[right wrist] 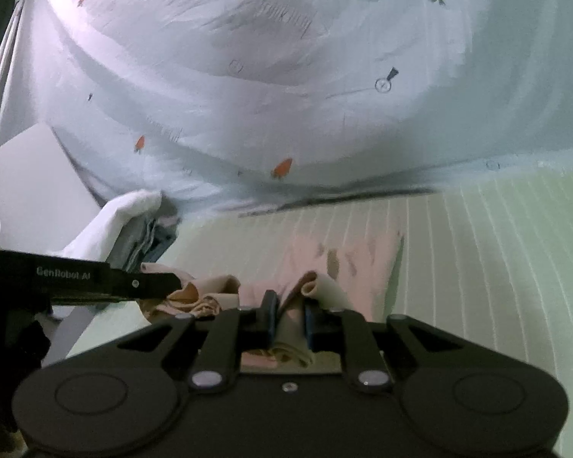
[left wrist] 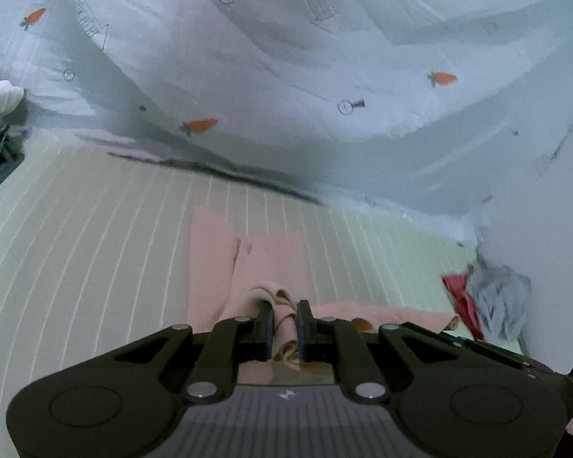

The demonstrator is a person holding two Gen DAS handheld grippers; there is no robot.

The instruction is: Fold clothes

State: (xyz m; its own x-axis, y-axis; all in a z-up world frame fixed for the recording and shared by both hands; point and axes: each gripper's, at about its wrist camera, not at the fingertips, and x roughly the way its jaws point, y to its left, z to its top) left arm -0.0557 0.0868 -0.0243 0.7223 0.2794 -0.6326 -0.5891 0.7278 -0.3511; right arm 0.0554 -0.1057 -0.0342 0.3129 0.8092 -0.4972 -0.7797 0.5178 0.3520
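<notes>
Pink garment (left wrist: 271,255) hangs low in frame, left claw (left wrist: 285,318) and right claw (right wrist: 290,315) each clamped on it, above the striped bed (left wrist: 95,236).

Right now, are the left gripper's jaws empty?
No, the left gripper is clamped on a bunched fold of the pink garment.
</notes>
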